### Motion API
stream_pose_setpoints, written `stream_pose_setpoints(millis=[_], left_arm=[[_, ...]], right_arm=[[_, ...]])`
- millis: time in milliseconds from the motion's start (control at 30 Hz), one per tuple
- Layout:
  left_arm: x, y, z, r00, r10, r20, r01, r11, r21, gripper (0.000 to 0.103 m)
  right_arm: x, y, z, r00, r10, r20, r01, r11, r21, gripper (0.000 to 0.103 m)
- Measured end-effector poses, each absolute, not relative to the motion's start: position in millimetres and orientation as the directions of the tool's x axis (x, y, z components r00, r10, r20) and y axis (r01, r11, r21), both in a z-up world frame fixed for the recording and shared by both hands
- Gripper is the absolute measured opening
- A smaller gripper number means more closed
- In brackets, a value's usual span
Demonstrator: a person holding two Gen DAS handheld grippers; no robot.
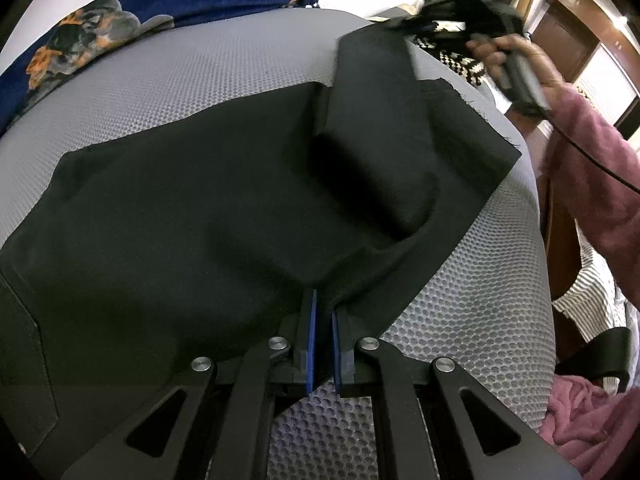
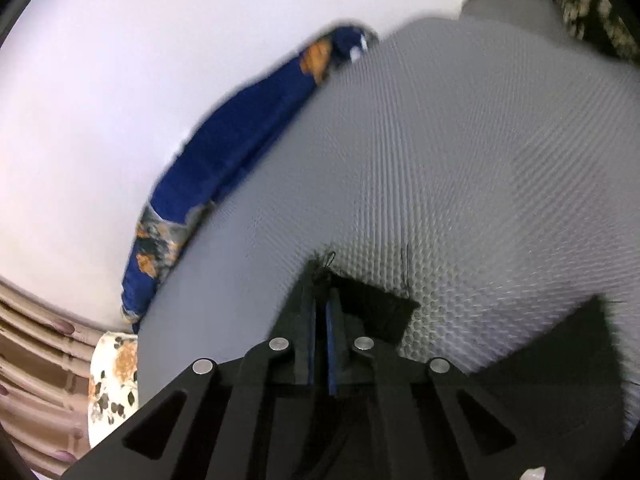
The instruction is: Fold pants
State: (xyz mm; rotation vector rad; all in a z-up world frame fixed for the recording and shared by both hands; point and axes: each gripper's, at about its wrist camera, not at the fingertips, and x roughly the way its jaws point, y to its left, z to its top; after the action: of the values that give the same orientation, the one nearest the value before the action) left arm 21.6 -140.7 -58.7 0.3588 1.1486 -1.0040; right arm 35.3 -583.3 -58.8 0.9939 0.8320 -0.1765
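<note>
Black pants lie spread on a grey honeycomb-textured mattress. One leg is lifted and doubled back toward the far right. My left gripper is shut on a bunched edge of the fabric at the near side. A hand in a pink sleeve holds my right gripper, blurred, at the raised leg's end. In the right wrist view my right gripper is shut on the frayed hem of the pants, above the mattress.
A blue floral cloth lies along the mattress's far edge by the white wall. A black-and-white patterned cloth sits at the far right corner. Striped fabric and wooden doors lie beyond the right edge.
</note>
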Motion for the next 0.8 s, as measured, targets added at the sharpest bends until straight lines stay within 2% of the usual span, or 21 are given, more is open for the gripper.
stream_pose_setpoints(millis=[133, 267, 400, 567, 800], left_arm=[[19.9, -138.2, -56.2, 0.053, -0.480, -0.876, 0.815, 0.528, -0.240, 0.007], [17.0, -136.4, -54.6, 0.051, -0.488, -0.871, 0.829, 0.507, -0.236, 0.007], [15.1, -137.6, -54.5, 0.038, -0.486, -0.873, 0.841, 0.487, -0.235, 0.008], [9.9, -140.4, -52.3, 0.042, -0.468, -0.883, 0.872, 0.448, -0.196, 0.008], [9.7, -139.5, -49.0, 0.028, -0.468, -0.883, 0.898, 0.399, -0.183, 0.008]], right_arm=[[-10.0, -582.6, -5.0, 0.708, 0.113, -0.697, 0.505, 0.609, 0.611, 0.004], [-83.2, -575.5, 14.9, 0.669, -0.029, -0.742, 0.606, 0.600, 0.522, 0.004], [-159.2, -568.2, -20.8, 0.559, -0.083, -0.825, 0.748, 0.479, 0.459, 0.004], [-183.7, -560.8, -75.1, 0.455, -0.052, -0.889, 0.825, 0.400, 0.399, 0.004], [-181.3, -560.1, -58.4, 0.460, -0.105, -0.882, 0.820, 0.432, 0.376, 0.003]])
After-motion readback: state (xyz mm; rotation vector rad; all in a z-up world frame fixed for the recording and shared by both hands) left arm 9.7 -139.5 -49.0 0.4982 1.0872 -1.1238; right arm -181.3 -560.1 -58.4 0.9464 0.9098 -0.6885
